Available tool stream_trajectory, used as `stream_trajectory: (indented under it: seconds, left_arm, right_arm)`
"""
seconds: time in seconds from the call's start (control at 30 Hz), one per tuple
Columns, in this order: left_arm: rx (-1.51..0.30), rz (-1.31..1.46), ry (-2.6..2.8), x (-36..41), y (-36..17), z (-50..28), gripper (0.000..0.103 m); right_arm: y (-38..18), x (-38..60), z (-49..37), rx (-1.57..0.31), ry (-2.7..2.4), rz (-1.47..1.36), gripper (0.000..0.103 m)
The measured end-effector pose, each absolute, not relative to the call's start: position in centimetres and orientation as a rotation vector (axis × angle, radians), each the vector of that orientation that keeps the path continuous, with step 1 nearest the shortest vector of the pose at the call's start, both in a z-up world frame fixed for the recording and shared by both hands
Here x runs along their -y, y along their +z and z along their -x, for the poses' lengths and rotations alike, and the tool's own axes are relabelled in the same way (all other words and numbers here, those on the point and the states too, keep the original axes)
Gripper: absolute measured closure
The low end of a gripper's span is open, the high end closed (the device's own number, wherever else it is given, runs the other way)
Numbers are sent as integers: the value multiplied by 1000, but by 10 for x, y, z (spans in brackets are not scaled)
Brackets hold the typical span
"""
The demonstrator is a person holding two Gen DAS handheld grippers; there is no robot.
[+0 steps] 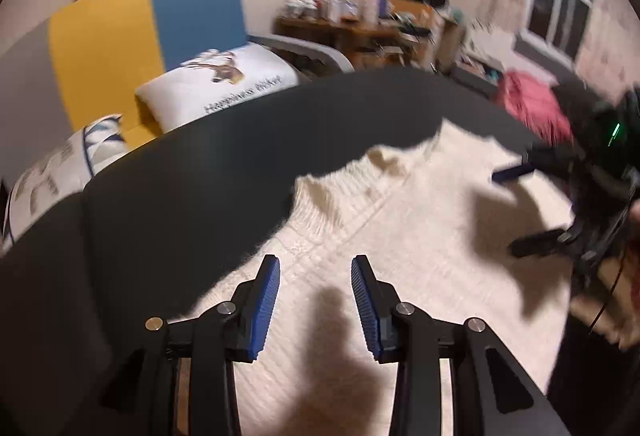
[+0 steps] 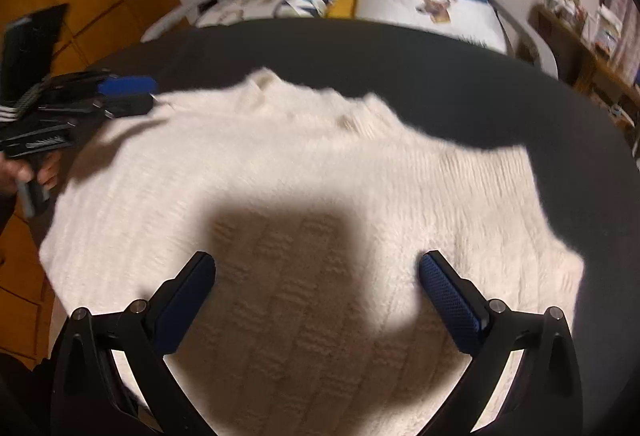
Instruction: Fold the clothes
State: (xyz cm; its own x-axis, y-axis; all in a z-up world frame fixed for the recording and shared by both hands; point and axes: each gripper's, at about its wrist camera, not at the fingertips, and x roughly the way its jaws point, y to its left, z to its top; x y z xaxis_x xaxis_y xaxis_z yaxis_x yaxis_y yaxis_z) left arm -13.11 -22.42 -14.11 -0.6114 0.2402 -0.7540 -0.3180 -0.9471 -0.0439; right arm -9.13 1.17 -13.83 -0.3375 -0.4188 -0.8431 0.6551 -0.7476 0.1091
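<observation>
Cream knitted sweater (image 2: 320, 164) lies spread flat on a dark round table (image 2: 440, 68), collar toward the far edge. Left gripper (image 1: 315, 268) hovers above the knit, blue-padded jaws parted with nothing between them. Right gripper (image 2: 318, 268) hangs over the sweater's middle, jaws spread wide and empty. Beyond the table sits a white printed pillow (image 1: 224, 84).

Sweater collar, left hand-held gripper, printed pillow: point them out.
sweater collar (image 2: 264, 82): right wrist view, ribbed neck edge.
left hand-held gripper (image 1: 315, 302): left wrist view, midway between fingertips.
printed pillow (image 1: 224, 84): left wrist view, white top face.
</observation>
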Motion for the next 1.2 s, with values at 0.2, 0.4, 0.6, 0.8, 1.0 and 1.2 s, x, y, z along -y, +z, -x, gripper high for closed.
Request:
stream_trajectory:
  seconds: [0.2,0.4,0.6,0.8,1.0,1.2]
  left_arm:
    - [-224,1237,2322,209,-161,164,65]
    - [8,1285,2186,225,-177,176,65]
    - [-123,1259,2155,212,-168,158,87]
    - [-239,1228,2360,197,-158,144,98]
    - [-166,1238,2553,206,-161,152,98]
    - [-154,1266,2550,205,-172,156,95]
  right_arm:
    - [-139,14,83,-306,-2027,-1141,0]
    - [-150,18,86,-259,-2002,-1132,0]
    - [-153,18,93,-280,-2011,-1143,0]
    - [-150,28,96,-366,-2051,-1133,0]
    - [-132,43,106,-458,-2095,-1041,0]
    - [-178,42,124,-341,-2066,-1147,0]
